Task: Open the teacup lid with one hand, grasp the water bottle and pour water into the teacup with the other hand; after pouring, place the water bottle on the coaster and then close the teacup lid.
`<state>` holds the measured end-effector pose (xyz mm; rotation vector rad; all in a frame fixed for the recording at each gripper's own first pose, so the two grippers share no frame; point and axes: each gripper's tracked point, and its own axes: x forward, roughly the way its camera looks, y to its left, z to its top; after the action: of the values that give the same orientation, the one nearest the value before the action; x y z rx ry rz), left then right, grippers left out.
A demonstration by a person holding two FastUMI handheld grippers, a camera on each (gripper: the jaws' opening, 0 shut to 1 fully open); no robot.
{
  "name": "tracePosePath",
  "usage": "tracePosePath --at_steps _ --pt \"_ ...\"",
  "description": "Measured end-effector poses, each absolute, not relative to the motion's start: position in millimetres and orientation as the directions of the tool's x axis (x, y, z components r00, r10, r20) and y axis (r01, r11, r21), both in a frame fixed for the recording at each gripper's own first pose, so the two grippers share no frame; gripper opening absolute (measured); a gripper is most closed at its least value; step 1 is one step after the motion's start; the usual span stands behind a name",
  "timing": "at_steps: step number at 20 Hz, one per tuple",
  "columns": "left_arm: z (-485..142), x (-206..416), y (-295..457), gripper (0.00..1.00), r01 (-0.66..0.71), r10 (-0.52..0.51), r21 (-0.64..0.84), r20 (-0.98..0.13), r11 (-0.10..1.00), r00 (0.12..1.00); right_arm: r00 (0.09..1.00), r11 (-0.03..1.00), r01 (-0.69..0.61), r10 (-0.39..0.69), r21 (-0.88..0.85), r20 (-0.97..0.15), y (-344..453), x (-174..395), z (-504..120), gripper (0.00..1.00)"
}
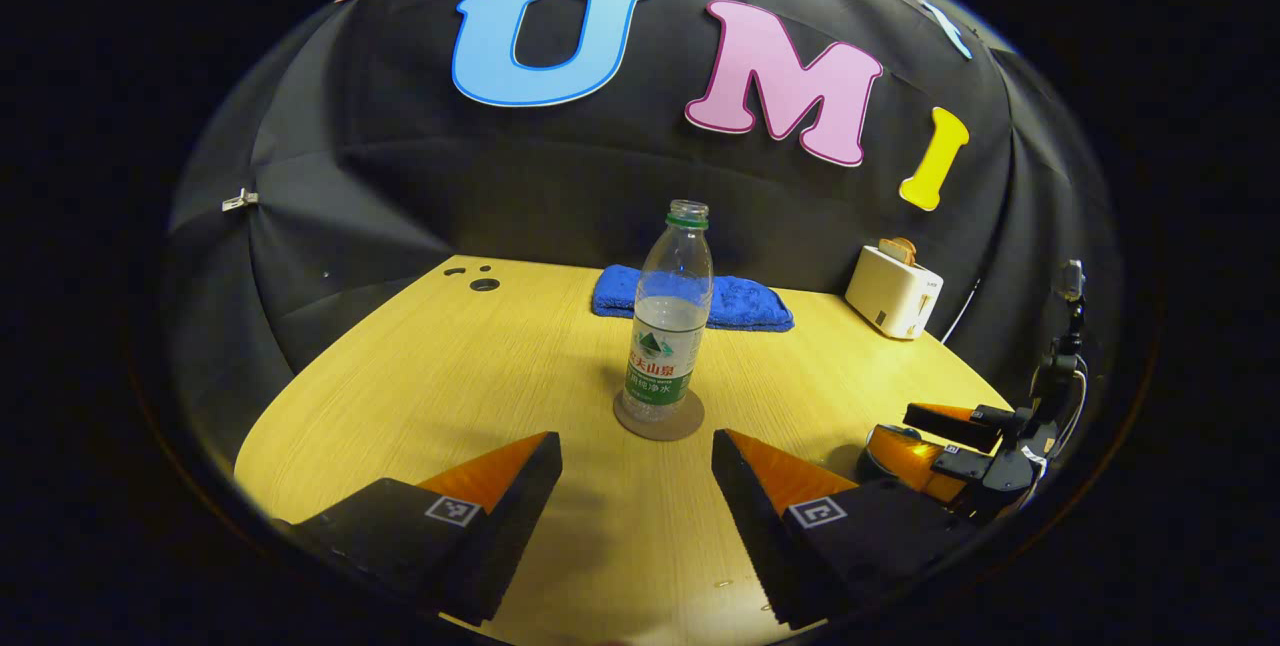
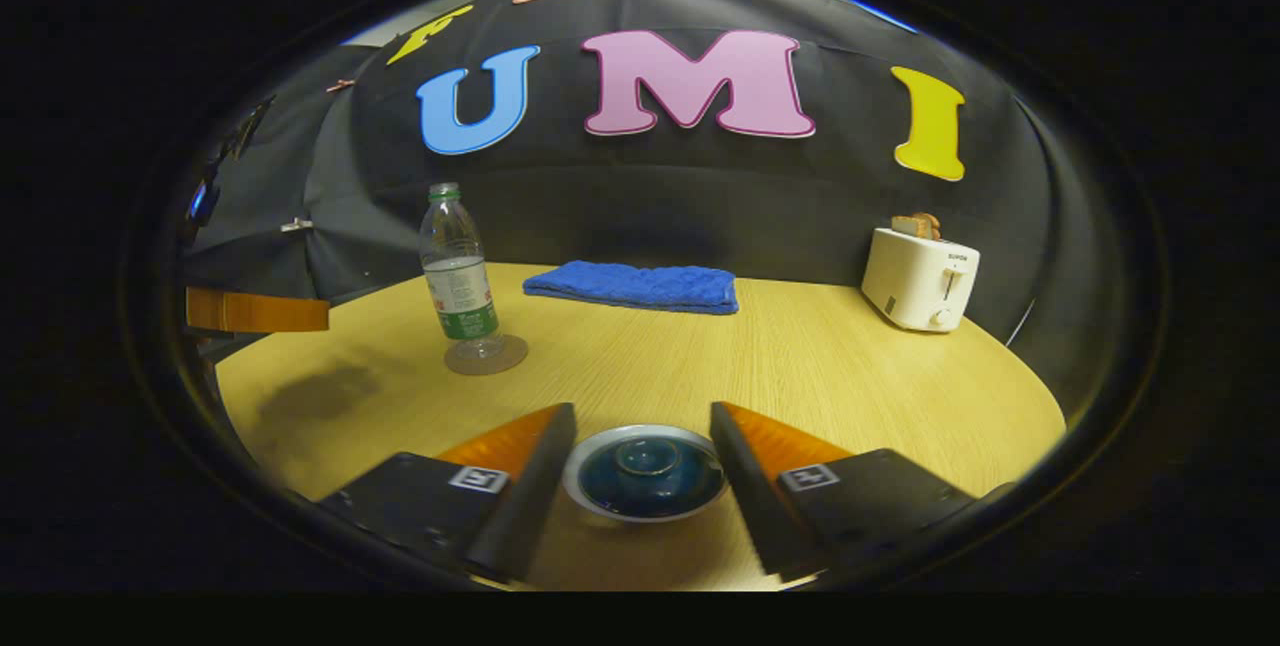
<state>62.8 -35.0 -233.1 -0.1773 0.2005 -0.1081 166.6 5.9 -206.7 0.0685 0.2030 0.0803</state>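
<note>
The counter (image 1: 420, 376) presents a light wood-grain finish, smooth with a low sheen. The water bottle (image 1: 670, 316) is clear, glossy plastic with a printed wrap label and stands on a matt, cork-like coaster (image 1: 660, 423); the folded towel (image 2: 632, 286) is blue, nubby terry cloth. The teacup lid (image 2: 645, 471) is dark, glossy glazed ceramic, and the toaster (image 2: 920, 278) is smooth cream plastic.

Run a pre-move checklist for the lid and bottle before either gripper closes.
1. Lid on the teacup, between the right gripper fingers: ok.
2. Right gripper open, not yet pressing the lid: ok.
3. Bottle upright on the coaster, cap off: ok.
4. Left gripper open, aimed at the bottle, short of it: ok.
5. Water in the bottle, about half: ok.
6. Water level in the teacup: cannot tell.
</note>
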Motion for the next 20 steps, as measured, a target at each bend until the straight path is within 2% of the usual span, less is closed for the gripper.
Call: tracePosePath --at_steps 1,2,3,4,9,17,20 --pt "-226.8 60.3 -36.0 0.95 0.091 -0.124 -0.185 -0.178 0.978 0.976 0.98 0.995 -0.062 0.076 0.08 -0.183 1.4 168.6 -202.5 0.94" --pt "-221.0 58.9 -36.9 0.95 0.091 -0.122 -0.18 -0.168 0.979 0.978 0.983 0.995 -0.052 0.066 0.084 -0.171 -4.9 160.3 -190.3 0.99" --pt "-216.4 56.4 -36.4 0.92 0.086 -0.115 -0.172 -0.165 0.981 0.98 0.983 0.995 -0.05 0.065 0.088 -0.172 -8.7 155.4 -182.9 0.99" --pt "-211.5 54.2 -35.3 0.96 0.077 -0.105 -0.165 -0.164 0.983 0.981 0.983 0.995 -0.047 0.062 0.09 -0.175 -13.3 149.5 -175.6 0.99" --pt "-163.8 28.9 -40.5 0.96 0.056 -0.08 -0.176 -0.132 0.983 0.988 0.987 0.997 -0.04 0.05 0.064 -0.156 -39.8 122.5 -113.4 0.99" --pt "-59.1 -32.7 -42.8 0.95 -0.027 0.027 -0.151 -0.004 0.988 1.0 0.999 0.999 -0.033 0.034 0.023 -0.041 -80.9 92.4 25.8 0.99" --pt "-47.7 -59.8 -59.9 0.95 -0.053 0.052 -0.155 -0.008 0.987 0.999 1.0 1.0 -0.015 0.015 0.011 -0.01 -92.2 68.1 52.2 0.99"
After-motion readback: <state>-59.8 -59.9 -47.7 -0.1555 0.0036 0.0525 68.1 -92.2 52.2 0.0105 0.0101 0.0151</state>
